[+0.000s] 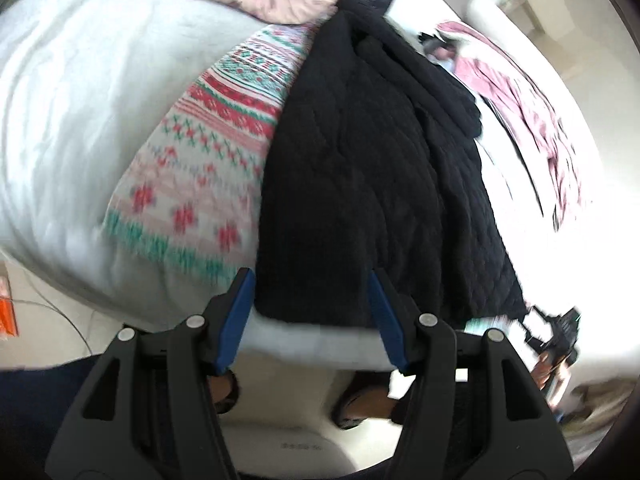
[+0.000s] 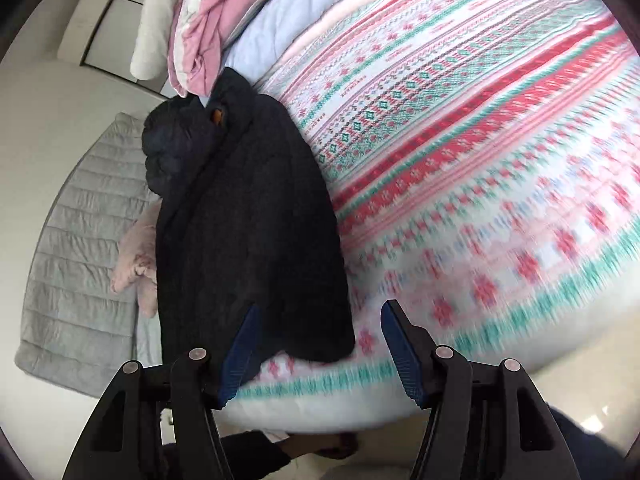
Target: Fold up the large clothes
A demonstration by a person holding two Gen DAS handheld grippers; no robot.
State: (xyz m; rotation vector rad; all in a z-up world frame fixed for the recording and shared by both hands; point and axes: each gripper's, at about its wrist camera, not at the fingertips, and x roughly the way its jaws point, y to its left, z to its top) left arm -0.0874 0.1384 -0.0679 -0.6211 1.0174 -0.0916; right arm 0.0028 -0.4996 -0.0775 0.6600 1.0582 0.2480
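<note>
Both grippers — left gripper (image 1: 311,312), right gripper (image 2: 320,344) — hang spread and empty above the black jacket (image 1: 360,168) at the patterned blanket's (image 2: 480,140) near edge.

My left-wrist view smears the patterned blanket (image 1: 208,184), and the quilted black coat (image 1: 360,168) runs off the top edge, its collar out of sight. On the right-wrist view the coat (image 2: 248,232) covers most of a pink item (image 2: 136,252) I can't identify.

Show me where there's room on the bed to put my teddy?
The patterned blanket is bare right of the black quilted coat. The plain sheet left of it is free too. The far end is crowded with bunched pink bedding.
</note>
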